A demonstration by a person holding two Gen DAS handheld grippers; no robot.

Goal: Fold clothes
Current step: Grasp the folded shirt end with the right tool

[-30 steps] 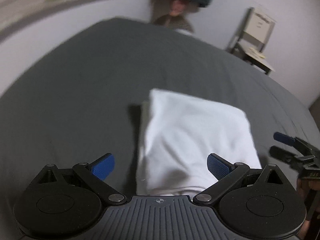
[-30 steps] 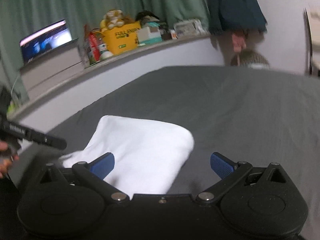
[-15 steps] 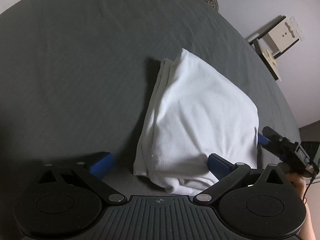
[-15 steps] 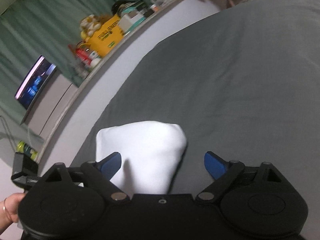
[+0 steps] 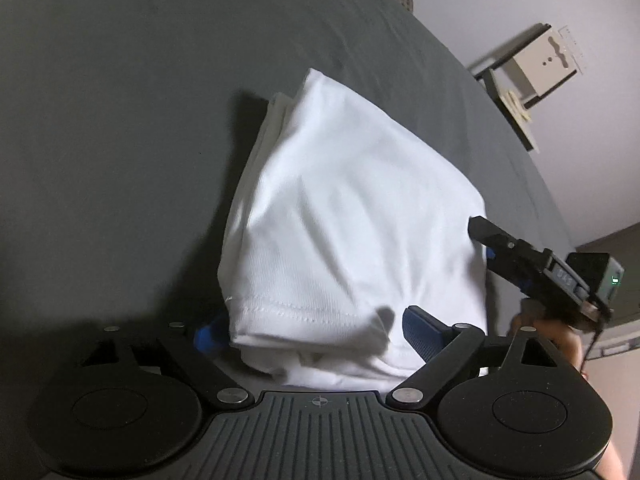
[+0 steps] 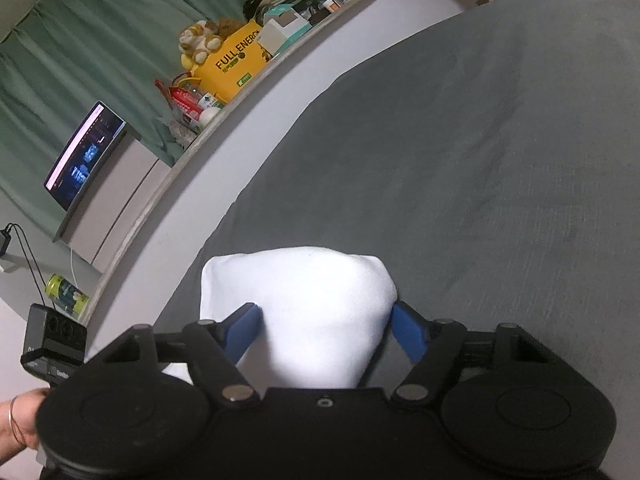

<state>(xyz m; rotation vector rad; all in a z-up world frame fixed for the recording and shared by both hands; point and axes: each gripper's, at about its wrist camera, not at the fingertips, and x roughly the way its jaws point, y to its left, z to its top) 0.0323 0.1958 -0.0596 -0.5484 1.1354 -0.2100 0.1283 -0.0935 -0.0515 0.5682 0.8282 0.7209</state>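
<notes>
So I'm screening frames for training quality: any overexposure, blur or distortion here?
Left wrist view: the white garment keeps weave and hem stitching, with a dark shadow to its left on the bed. Right wrist view: it is blown out to flat white; the ledge bows from fisheye.

Each camera sits just behind its own gripper, looking forward along the fingers and down, close over the bed (image 5: pixel 140 120). The left view faces the wall with a white stand (image 5: pixel 544 64); the right view faces a cluttered ledge (image 6: pixel 240 92) and green curtain (image 6: pixel 100 40). Both share the folded white garment (image 5: pixel 352 216) – and each catches the other gripper at its edge.
</notes>
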